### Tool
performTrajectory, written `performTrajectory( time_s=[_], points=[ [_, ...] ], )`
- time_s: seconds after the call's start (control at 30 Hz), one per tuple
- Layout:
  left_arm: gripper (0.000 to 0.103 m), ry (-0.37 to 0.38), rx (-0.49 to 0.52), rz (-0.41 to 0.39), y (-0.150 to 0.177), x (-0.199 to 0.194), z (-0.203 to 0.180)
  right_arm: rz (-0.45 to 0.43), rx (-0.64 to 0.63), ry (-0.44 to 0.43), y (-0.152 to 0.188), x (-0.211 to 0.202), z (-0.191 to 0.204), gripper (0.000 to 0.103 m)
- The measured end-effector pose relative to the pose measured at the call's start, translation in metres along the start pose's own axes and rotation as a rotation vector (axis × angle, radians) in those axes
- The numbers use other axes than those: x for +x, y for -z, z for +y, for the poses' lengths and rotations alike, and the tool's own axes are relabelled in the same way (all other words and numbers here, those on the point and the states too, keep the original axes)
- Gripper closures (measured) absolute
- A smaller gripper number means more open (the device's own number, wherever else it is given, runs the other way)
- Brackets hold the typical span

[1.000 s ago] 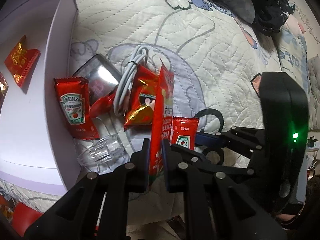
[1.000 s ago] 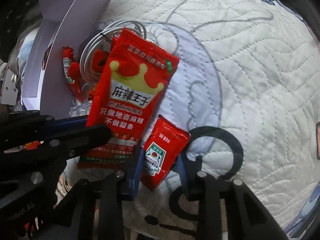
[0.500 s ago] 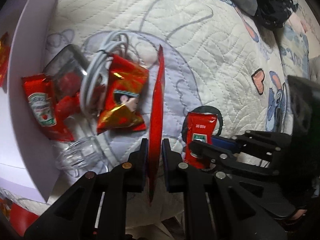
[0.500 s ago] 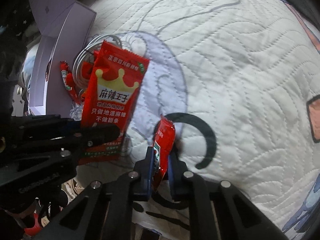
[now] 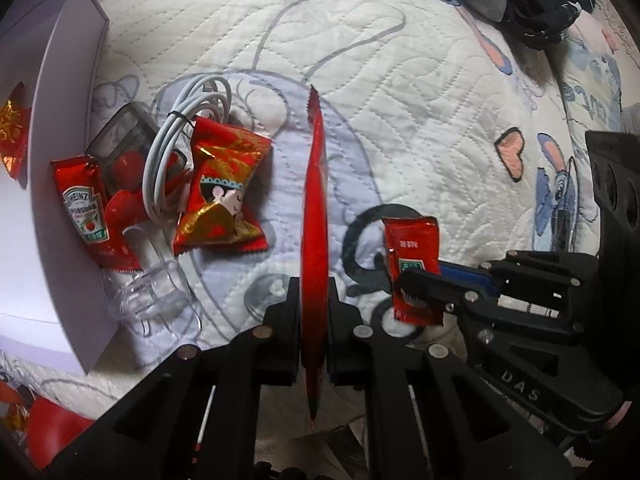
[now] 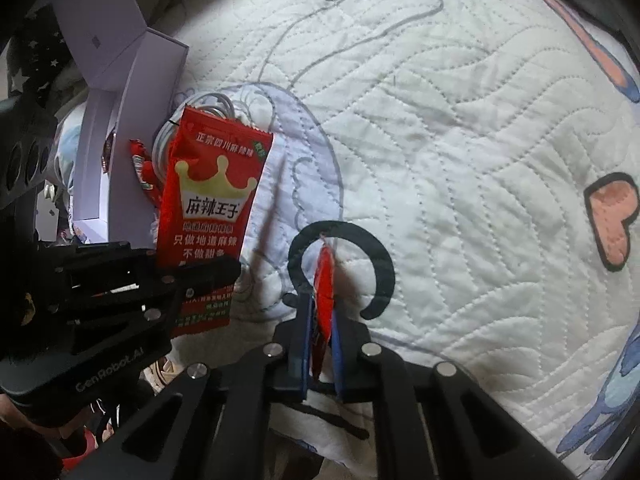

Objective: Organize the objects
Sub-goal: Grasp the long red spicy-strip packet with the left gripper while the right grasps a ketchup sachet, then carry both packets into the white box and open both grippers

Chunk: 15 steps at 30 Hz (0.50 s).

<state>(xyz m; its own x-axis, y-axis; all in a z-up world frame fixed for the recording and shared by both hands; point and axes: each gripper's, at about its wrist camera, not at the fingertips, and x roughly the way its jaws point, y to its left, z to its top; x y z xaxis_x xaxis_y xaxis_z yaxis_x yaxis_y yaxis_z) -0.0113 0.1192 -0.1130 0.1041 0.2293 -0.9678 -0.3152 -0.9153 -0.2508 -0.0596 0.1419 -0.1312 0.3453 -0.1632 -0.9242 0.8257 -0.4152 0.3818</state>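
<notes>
My left gripper (image 5: 314, 300) is closing tight on a long red snack packet (image 5: 314, 200), which stands edge-on between its fingers in the left wrist view. The right wrist view shows that packet's crown-printed face (image 6: 208, 216) held up by the left gripper (image 6: 208, 276). My right gripper (image 6: 322, 312) is closing on a small red ketchup packet (image 6: 323, 280); its blue pads press both sides, just above the quilt. From the left wrist view the same ketchup packet (image 5: 410, 248) hangs in the right gripper (image 5: 416, 284).
An open pale purple box (image 5: 68, 160) stands at the left. Beside it lie a Heinz ketchup packet (image 5: 82, 208), a coiled white cable (image 5: 180, 140), a red-gold candy packet (image 5: 220, 196) and a clear plastic cup (image 5: 148, 300). Dark clothes (image 5: 540, 0) are piled far right.
My right gripper has shut on the small ketchup packet and lifted it off the quilt, turning it edge-on. The left gripper has shifted across the quilt, keeping the snack packet.
</notes>
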Motion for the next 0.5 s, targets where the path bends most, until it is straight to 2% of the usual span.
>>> performTrajectory(
  time_s=[0.27, 0.33, 0.4, 0.5],
  points=[
    [0.094, 0.008, -0.008, -0.027, 0.002, -0.030, -0.006, -0.012, -0.015, -0.008, -0.002, -0.027, -0.003, 0.098],
    [0.094, 0.009, -0.011, -0.035, -0.002, -0.036, -0.009, -0.017, -0.020, -0.008, 0.012, -0.031, -0.002, 0.098],
    [0.094, 0.009, -0.017, -0.042, 0.000, -0.044, -0.006, -0.016, -0.022, -0.010, 0.010, -0.038, -0.005, 0.098],
    [0.094, 0.015, -0.029, -0.051, 0.001, -0.053, -0.010, -0.013, -0.027, -0.018, 0.006, -0.040, 0.014, 0.098]
  ],
)
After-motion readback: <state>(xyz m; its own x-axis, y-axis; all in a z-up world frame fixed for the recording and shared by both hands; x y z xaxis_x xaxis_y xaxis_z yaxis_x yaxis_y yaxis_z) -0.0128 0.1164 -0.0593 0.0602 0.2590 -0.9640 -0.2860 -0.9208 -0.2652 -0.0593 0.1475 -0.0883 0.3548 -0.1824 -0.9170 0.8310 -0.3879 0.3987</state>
